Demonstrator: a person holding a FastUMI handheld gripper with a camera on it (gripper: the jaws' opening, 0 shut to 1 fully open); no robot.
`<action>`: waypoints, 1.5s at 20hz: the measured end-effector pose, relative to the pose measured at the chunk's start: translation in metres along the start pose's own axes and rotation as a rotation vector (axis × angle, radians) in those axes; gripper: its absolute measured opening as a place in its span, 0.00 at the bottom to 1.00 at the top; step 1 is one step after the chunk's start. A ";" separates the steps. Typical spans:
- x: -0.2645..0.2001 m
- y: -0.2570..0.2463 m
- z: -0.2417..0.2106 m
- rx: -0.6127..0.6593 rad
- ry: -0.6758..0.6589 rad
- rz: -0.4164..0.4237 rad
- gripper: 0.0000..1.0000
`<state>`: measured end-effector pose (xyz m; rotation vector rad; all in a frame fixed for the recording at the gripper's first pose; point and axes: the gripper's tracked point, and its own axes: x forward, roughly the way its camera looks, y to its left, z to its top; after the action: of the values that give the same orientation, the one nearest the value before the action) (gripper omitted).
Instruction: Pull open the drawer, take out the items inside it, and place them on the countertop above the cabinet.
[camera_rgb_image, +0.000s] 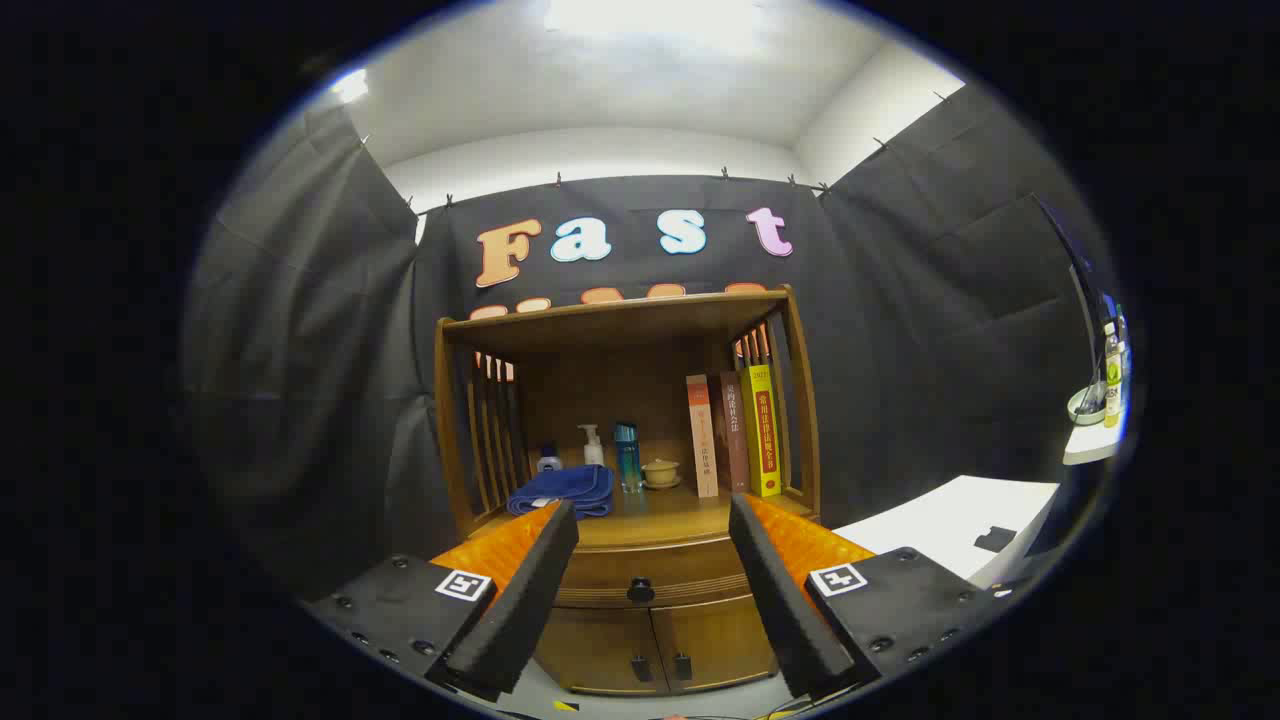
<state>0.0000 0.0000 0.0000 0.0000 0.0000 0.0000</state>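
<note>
A wooden cabinet stands straight ahead. Its drawer (640, 572) is closed, with a dark round knob (640, 591) on its front. The knob sits between my two fingers but well beyond them. My gripper (652, 520) is open, holding nothing, its fingers spread about as wide as the drawer front. Above the drawer is the countertop (668, 516), a wooden shelf surface under a slatted hutch. What the drawer holds is hidden.
On the countertop lie a folded blue cloth (563, 490), a pump bottle (592, 445), a blue bottle (627, 457), a small lidded cup (660, 472) and three upright books (735, 433). Two cupboard doors (650, 650) sit below the drawer. A white table (945, 525) stands to the right.
</note>
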 end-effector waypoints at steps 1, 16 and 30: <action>-0.001 -0.001 0.000 0.000 0.000 -0.003 1.00; -0.006 -0.005 0.006 0.006 -0.005 -0.018 1.00; -0.008 0.001 0.003 0.005 0.005 -0.009 1.00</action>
<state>-0.0075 0.0013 0.0027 0.0046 0.0045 -0.0088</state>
